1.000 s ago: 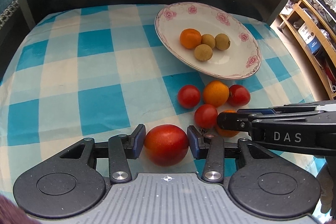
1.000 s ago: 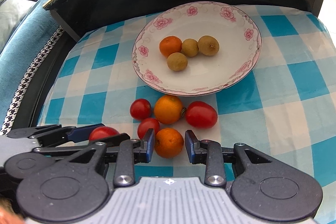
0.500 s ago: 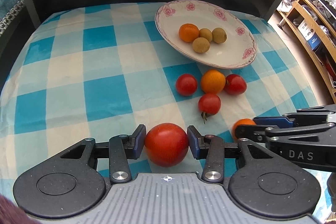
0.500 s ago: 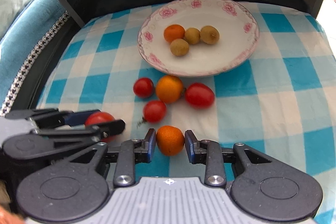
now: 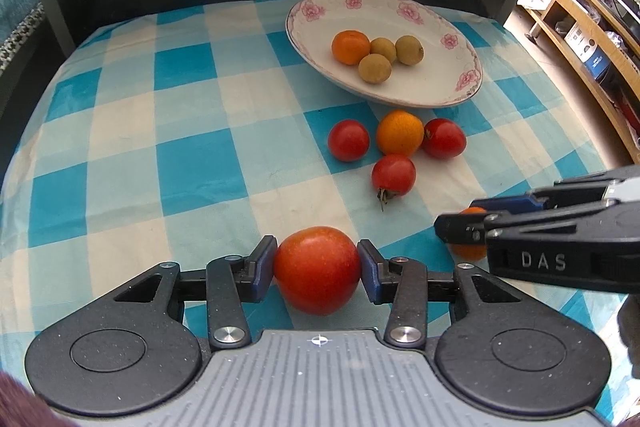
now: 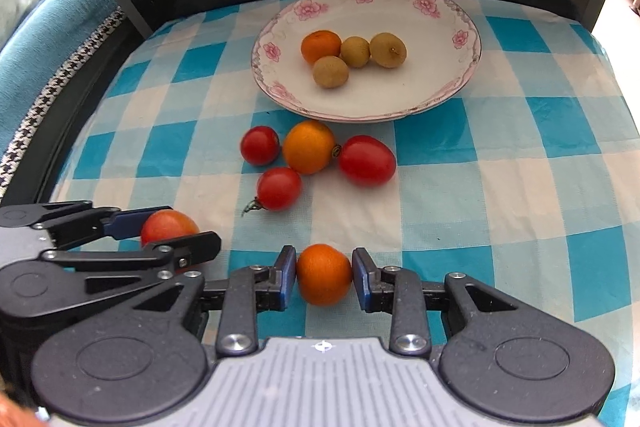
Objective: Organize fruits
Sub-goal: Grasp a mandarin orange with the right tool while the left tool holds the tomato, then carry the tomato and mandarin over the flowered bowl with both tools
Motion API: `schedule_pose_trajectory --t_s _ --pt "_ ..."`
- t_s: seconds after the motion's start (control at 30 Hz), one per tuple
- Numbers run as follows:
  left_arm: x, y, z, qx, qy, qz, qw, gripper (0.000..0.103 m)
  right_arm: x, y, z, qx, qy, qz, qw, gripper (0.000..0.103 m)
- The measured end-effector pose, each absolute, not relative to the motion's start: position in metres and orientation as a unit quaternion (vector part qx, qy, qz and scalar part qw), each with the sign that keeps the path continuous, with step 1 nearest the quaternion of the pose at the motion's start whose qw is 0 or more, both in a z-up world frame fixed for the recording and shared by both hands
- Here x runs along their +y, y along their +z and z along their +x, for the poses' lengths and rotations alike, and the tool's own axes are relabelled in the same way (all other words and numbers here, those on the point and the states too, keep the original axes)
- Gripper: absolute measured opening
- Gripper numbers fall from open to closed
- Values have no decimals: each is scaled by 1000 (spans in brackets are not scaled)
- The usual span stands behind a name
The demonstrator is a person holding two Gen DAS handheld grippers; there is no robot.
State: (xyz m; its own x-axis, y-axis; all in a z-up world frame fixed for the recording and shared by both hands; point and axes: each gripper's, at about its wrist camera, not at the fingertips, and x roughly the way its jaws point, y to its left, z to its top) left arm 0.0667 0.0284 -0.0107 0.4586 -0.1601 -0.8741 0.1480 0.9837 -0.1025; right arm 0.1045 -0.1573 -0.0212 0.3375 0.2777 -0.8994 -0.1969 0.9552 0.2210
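Both my tongs have pulled back from the plate (image 5: 384, 95): my left gripper (image 5: 318, 265) clamps the big tomato (image 5: 317, 269), my right gripper (image 6: 324, 277) the small orange (image 6: 323, 274). "DAS" is printed on the right one

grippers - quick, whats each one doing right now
Left gripper: closed on the big red tomato.
Right gripper: closed on a small orange.
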Motion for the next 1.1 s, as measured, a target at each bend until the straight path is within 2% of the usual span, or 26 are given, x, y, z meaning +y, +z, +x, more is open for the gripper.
schedule_pose_trajectory --t_s 0.27,0.53,0.7,0.9,1.1 --pt "23 -7 60 520 -65 19 851 51 -155 -7 99 544 142 10 827 30" --pt "25 1 64 509 -79 23 857 51 -167 2 94 538 127 20 833 20" --pt "30 -9 67 518 -77 8 852 51 -165 1 98 537 127 23 834 20" --pt "28 -9 69 516 -83 2 852 51 -165 -7 103 547 120 31 828 31" --pt "27 -9 69 516 -84 6 852 51 -157 -19 101 558 125 17 820 31"
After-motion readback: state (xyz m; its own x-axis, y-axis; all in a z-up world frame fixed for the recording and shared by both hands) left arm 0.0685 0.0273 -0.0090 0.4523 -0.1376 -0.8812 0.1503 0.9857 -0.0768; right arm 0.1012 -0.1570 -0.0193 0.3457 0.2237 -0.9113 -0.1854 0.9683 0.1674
